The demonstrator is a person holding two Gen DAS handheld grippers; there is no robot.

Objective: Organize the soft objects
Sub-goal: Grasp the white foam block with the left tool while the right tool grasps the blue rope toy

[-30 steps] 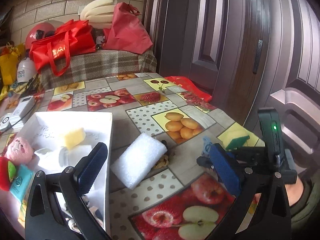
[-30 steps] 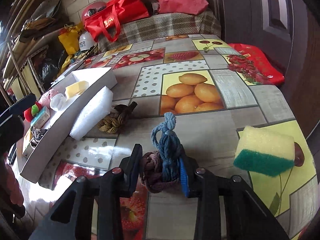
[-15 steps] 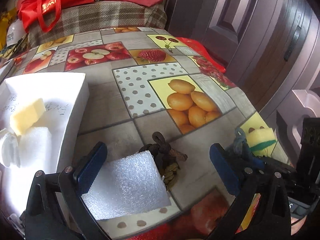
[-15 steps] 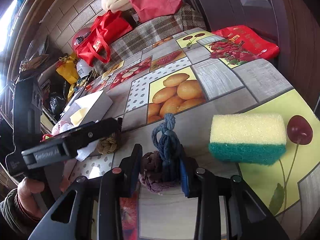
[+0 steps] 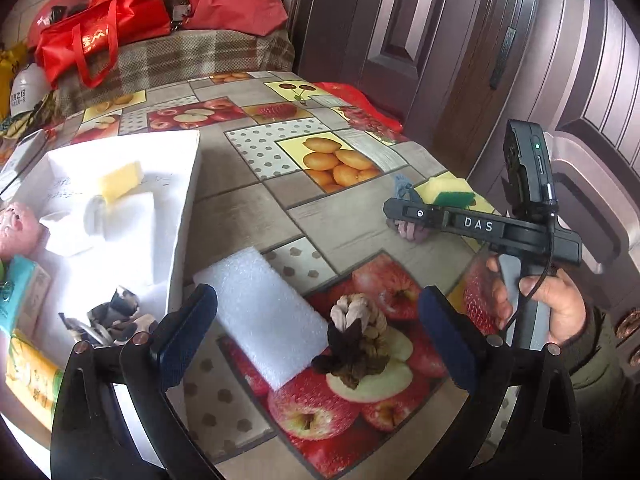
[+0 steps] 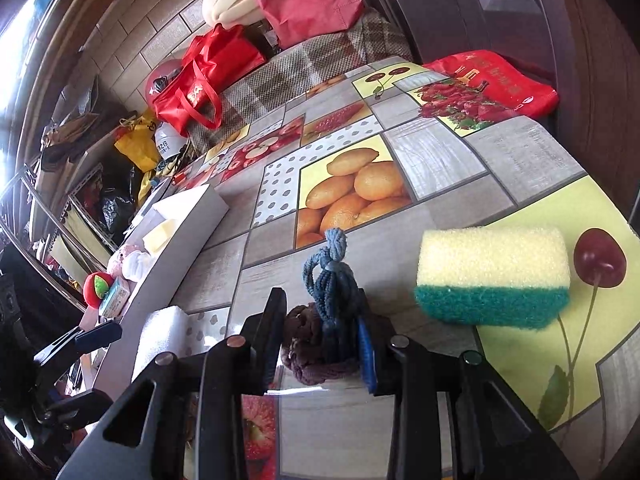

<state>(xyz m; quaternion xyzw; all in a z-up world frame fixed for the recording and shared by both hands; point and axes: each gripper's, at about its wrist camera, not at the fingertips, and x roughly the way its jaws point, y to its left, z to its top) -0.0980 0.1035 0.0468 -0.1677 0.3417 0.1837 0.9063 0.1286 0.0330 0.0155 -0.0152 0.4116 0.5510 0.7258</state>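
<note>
Now the right gripper (image 6: pixel 320 328) has its jaws clamped on the blue-and-maroon knotted rope toy (image 6: pixel 328 280), low over the desk (image 6: pixel 520 160), with the yellow-green sponge (image 6: pixel 494 276) lying loose at its three o'clock. Meanwhile the left gripper (image 5: pixel 316 336) hangs with jaws wide, the brown-and-cream rope knot (image 5: pixel 358 340) between them untouched and the white foam block (image 5: pixel 260 312) just at its ten o'clock. Best play, I'd say: centre on the knot, close gently, then carry it to the white box (image 5: pixel 182 240) at nine o'clock.
</note>
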